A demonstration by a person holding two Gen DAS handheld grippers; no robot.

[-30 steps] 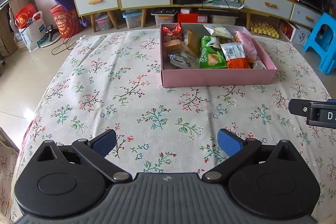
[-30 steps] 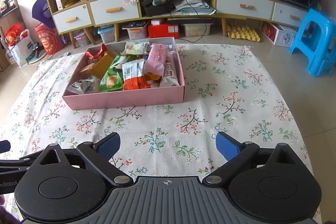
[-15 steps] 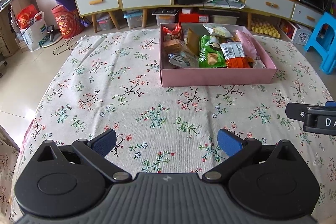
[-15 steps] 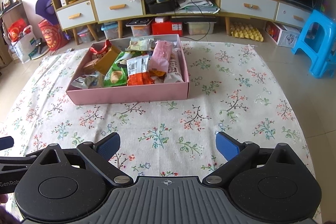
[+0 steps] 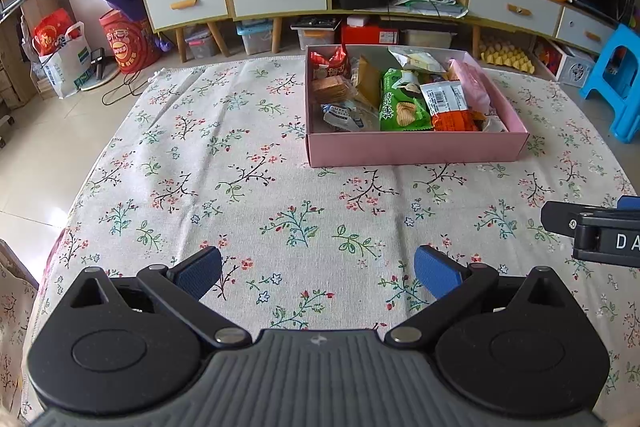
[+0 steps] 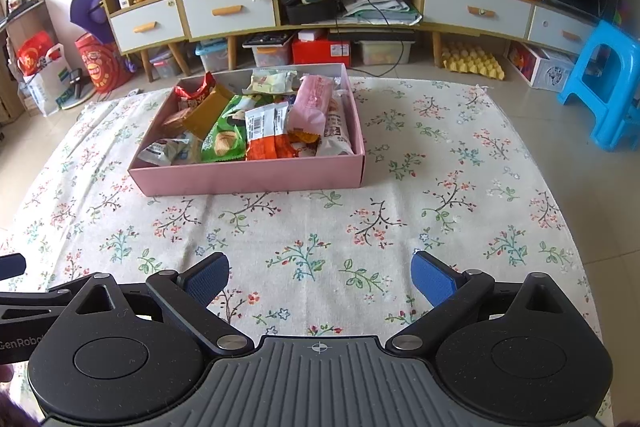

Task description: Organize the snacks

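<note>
Both claws, left claw (image 5: 318, 273) and right claw (image 6: 320, 277), are spread wide and hold nothing. They have pulled back a little. The pink box (image 6: 248, 175) of snacks (image 6: 224, 139) sits far ahead on the bench (image 6: 440, 211), so tidying looks done.

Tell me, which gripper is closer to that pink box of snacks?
Right, only slightly. The right gripper faces the pink box from just right of it; the left gripper sits off to its left. Both open, well short.
</note>
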